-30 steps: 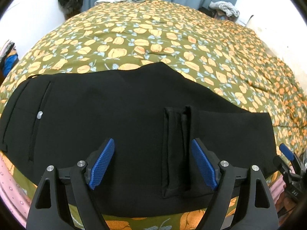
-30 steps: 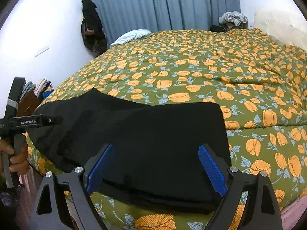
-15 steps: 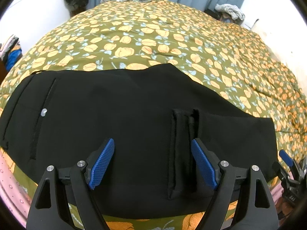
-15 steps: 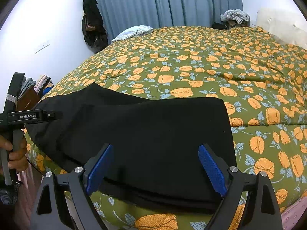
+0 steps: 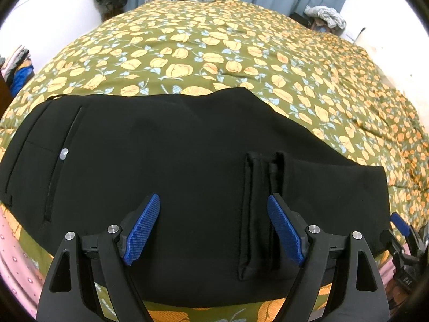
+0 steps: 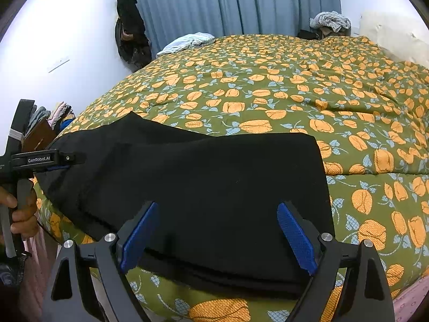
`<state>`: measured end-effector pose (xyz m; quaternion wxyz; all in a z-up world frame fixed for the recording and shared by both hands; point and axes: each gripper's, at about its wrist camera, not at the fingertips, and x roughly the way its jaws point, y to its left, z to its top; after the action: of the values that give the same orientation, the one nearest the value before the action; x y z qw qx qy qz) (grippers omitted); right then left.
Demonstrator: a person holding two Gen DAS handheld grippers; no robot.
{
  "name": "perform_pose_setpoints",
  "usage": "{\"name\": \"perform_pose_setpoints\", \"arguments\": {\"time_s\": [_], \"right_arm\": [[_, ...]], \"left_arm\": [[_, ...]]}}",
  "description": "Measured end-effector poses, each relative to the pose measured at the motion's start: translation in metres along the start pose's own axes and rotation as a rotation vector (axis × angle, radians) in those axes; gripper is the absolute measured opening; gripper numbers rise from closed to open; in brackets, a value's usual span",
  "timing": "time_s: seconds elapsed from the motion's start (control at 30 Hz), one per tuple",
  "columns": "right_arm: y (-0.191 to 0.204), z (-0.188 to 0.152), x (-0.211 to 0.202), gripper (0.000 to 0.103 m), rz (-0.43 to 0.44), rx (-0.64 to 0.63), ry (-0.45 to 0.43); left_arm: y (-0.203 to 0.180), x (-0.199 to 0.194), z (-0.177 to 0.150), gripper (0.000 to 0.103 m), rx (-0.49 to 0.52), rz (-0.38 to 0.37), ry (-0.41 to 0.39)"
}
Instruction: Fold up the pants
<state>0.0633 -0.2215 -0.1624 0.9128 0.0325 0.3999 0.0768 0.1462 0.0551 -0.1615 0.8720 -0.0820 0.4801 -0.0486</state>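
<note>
Black pants (image 5: 187, 166) lie flat along the near edge of the bed, folded lengthwise, with the waist and a pocket button (image 5: 64, 153) at the left. The leg cuffs (image 5: 257, 214) are folded back over the middle. My left gripper (image 5: 213, 225) is open and empty, hovering over the pants near the cuffs. My right gripper (image 6: 215, 234) is open and empty above the folded right end of the pants (image 6: 214, 182). The left gripper also shows at the left edge of the right wrist view (image 6: 61, 161), held by a hand.
The bed is covered by an olive quilt with orange flowers (image 5: 241, 61). Clothes lie at the far side (image 6: 193, 41) (image 6: 331, 21). A dark jacket (image 6: 130, 32) hangs on the wall by blue curtains. A pillow (image 6: 391, 35) lies at the far right.
Both grippers have risen and tilted slightly, so more of the pants and bed shows. The pants have not moved. Both grippers stay open.
</note>
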Motion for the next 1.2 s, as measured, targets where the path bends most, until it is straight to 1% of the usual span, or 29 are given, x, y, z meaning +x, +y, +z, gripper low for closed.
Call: {"name": "perform_pose_setpoints", "arguments": {"time_s": [0.13,0.3,0.43,0.67,1.2], "right_arm": [[0.000,0.001,-0.001,0.090,-0.006,-0.001,-0.007],[0.007,0.004,-0.007,0.090,-0.075,-0.058,-0.053],[0.010,0.002,0.000,0.090,-0.057,-0.072,-0.021],[0.015,-0.002,0.006,0.090,-0.050,-0.098,0.001],[0.014,-0.003,0.007,0.090,-0.049,-0.091,0.006]], "left_arm": [[0.002,0.000,0.000,0.084,-0.004,0.002,-0.002],[0.002,0.001,-0.001,0.085,0.000,0.005,0.000],[0.000,0.001,-0.001,0.085,0.004,0.009,0.001],[0.001,0.002,-0.001,0.085,0.001,0.015,0.005],[0.003,0.003,-0.002,0.085,-0.005,0.027,0.008]]}}
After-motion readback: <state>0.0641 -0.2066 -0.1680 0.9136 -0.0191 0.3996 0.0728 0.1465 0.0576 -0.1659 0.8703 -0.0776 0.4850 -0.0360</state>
